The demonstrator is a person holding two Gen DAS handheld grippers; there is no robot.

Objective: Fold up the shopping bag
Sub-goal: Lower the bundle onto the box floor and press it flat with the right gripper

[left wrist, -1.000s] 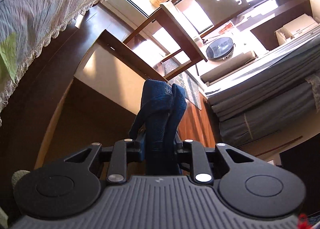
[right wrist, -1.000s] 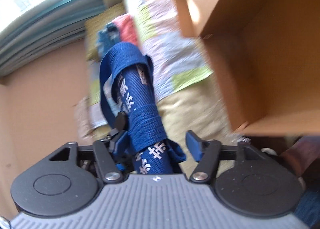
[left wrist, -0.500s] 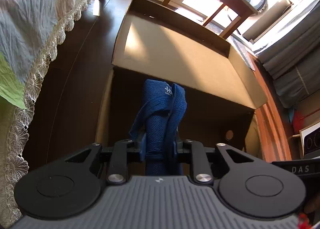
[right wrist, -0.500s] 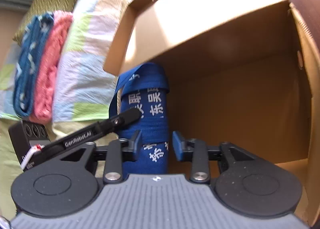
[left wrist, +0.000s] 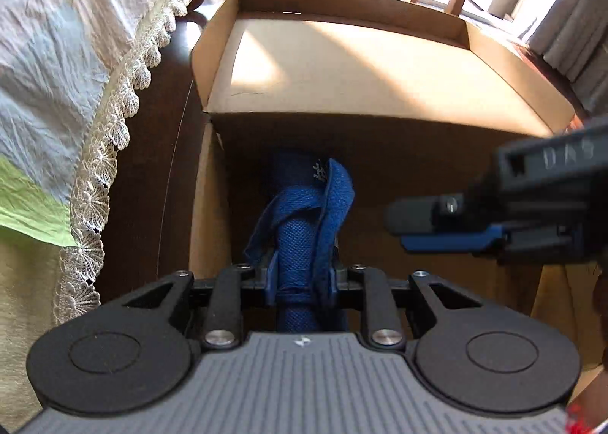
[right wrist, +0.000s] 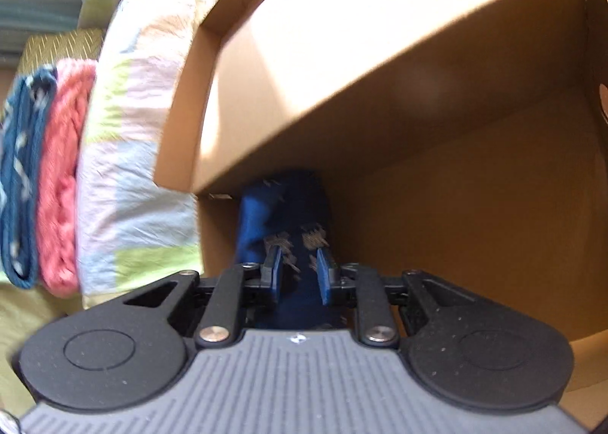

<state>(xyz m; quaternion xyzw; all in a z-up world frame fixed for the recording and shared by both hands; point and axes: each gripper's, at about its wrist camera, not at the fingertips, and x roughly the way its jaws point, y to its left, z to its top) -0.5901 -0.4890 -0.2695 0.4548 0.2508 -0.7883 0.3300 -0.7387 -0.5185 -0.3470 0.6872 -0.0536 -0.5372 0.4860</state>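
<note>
While the left gripper (left wrist: 302,278) pinches the rolled blue woven shopping bag (left wrist: 304,221) over an open brown cardboard box (left wrist: 364,65), the right gripper (right wrist: 298,276) stands spread; folding looks finished.

Each claw (left wrist: 302,276) has a ribbed grey body with black round-ended linkage plates. Silver screws pin the links. The fingers (right wrist: 274,274) carry blue pads.

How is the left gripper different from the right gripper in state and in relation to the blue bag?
The left gripper is shut on the rolled blue bag; the right gripper holds nothing, with a gap between its fingers. The left gripper touches the bag; the right gripper is beside it, apart. Both point into the cardboard box.
</note>
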